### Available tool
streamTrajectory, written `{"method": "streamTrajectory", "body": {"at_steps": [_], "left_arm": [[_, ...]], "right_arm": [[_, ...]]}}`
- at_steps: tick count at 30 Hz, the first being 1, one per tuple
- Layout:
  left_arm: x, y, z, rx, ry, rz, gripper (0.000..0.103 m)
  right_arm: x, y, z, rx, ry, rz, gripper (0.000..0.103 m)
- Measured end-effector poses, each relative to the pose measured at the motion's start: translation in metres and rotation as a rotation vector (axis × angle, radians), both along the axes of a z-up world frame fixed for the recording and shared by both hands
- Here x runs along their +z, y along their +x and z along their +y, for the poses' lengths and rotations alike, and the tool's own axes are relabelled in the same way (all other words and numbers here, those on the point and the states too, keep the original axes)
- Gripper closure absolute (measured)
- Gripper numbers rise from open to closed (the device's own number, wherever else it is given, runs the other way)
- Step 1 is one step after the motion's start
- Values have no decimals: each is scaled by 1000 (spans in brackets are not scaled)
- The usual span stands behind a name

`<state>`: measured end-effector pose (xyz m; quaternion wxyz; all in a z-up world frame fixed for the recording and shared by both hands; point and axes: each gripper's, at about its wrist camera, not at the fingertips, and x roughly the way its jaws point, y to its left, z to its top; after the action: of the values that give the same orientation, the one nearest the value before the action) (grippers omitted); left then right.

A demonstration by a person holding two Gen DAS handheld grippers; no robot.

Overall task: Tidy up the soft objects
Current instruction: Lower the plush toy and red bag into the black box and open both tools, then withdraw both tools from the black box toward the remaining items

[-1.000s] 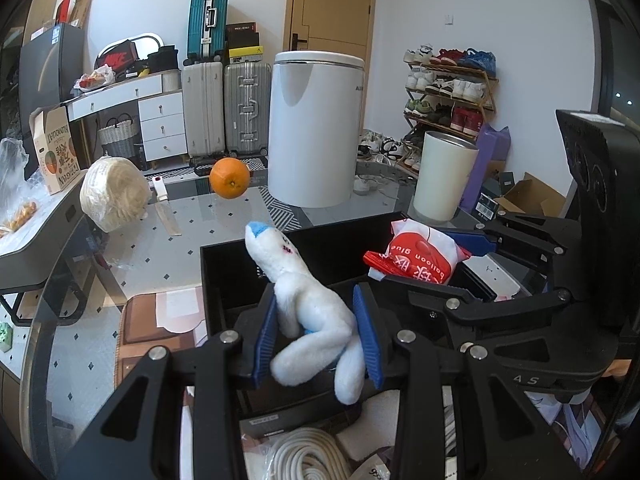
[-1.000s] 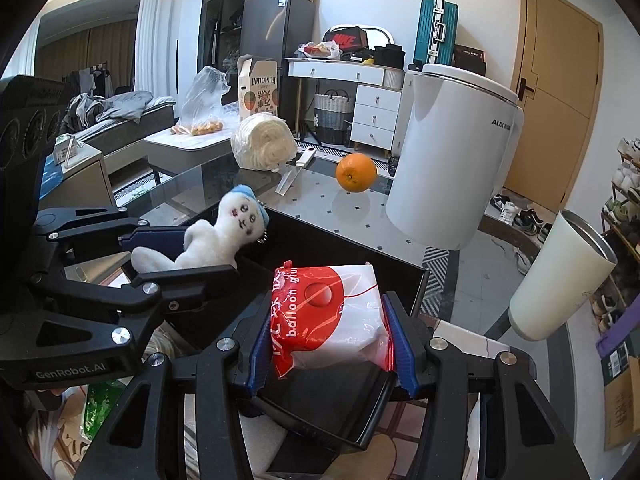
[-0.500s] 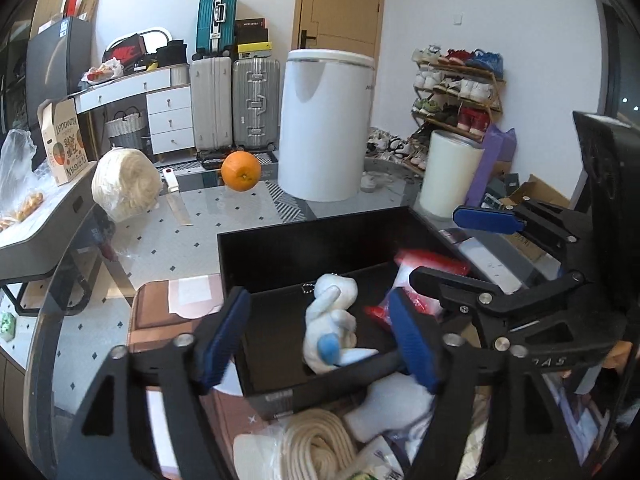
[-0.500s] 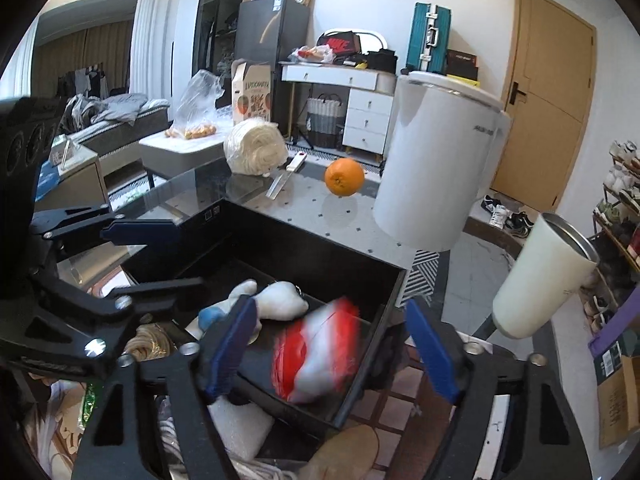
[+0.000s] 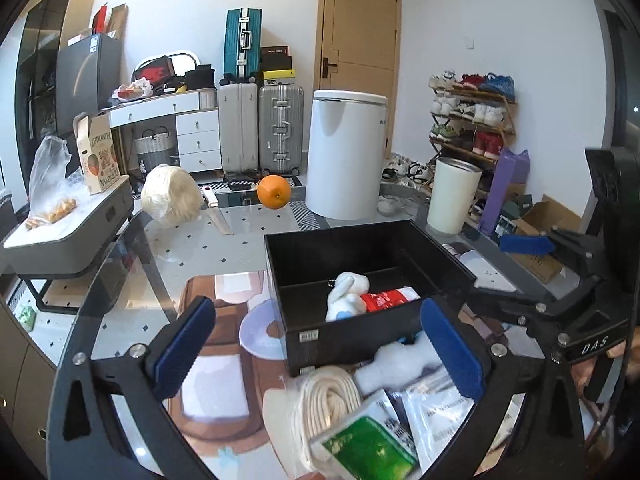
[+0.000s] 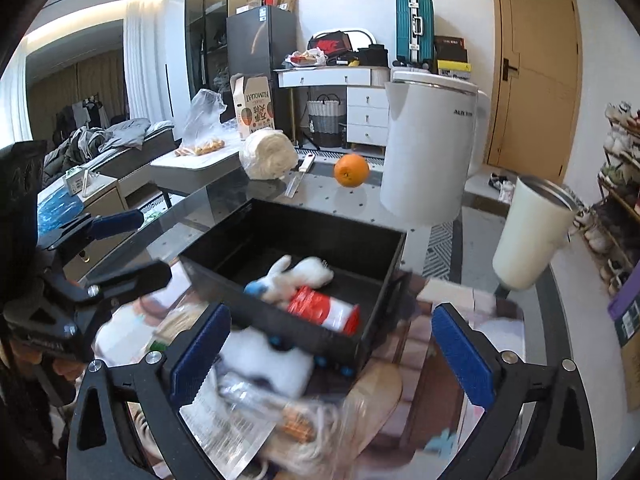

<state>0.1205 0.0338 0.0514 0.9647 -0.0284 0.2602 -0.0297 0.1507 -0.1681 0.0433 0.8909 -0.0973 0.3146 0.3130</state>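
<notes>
A black open box stands on the glass table. Inside it lie a white plush toy and a red-and-white packet, side by side. My left gripper is open and empty, above the table on the near side of the box. My right gripper is open and empty, also on the near side of the box. Between the box and the grippers lie a coil of white rope, a green-and-white packet and a second white plush.
An orange, a knife, a wrapped white bundle and a tall white appliance sit at the far side of the table. A cream tumbler stands to the right.
Both grippers opened and let go: the plush toy and the red-and-white packet dropped into the black box. Both grippers then pulled back toward me.
</notes>
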Motion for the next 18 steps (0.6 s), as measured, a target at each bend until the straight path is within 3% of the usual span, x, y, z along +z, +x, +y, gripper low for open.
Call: {"method": "streamTrajectory", "body": {"at_steps": [10,18], "left_arm": [[-7,-24,1,32,4,10,0],[-19,-41,0,50,9,37,0]], "right_arm": [[-4,-40,-10,-19,15,26,1],[-12,-56,-10,20,-35,41,1]]}}
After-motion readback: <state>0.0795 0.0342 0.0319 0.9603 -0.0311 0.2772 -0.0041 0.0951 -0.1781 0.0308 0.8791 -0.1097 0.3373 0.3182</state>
